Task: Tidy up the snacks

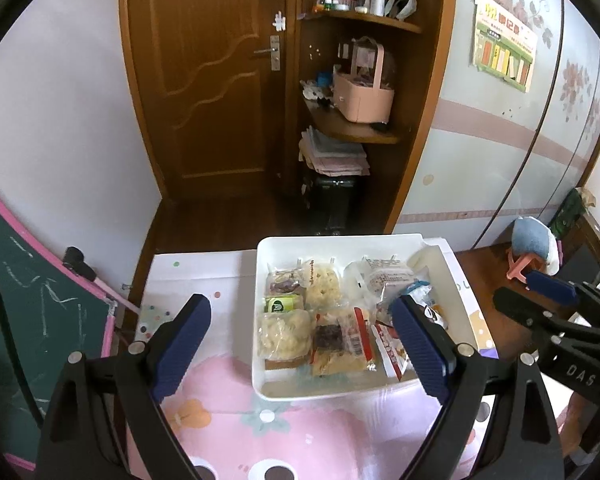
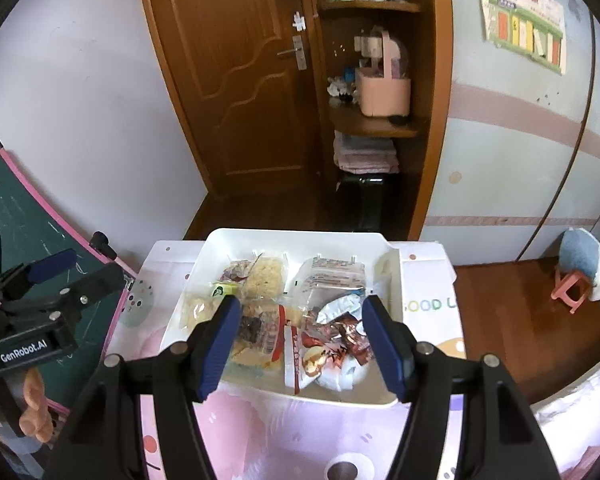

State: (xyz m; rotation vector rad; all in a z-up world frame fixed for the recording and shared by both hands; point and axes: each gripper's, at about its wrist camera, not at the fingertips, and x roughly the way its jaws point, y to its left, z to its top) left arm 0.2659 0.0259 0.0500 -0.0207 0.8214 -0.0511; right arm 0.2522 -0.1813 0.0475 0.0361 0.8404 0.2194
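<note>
Looking down both cameras, you have the snacks gathered inside the white tray (image 1: 452,276) on the desk (image 1: 228,412), which is covered by a pink cartoon-print cloth; no packet shows on the cloth outside the tray. Toward the tray's left side the pale puffed-rice packets (image 1: 285,333) lie flat and side by side with a small green packet (image 1: 281,304) between them, while on the right a crumpled red and silver wrapper (image 2: 342,330) and a larger clear bag (image 2: 332,276) lie heaped and overlapping. Your left hand-held gripper (image 1: 302,350) hovers before the tray's near left corner with its jaws spread wide and nothing between them; your right hand-held gripper (image 2: 300,346) hangs over the near rim, likewise wide and empty. So the scene fits either a sorting with the right-hand heap yet to be straightened or a tray already filled, and you cannot settle which. As for handling, judge these packets light, soft and slippery: the film will crinkle and slide, and the rice cakes inside will likely crush under a hard squeeze. Should you lift one, take it by the sealed edge or a flat corner, not across the brittle middle, and close gently
</note>
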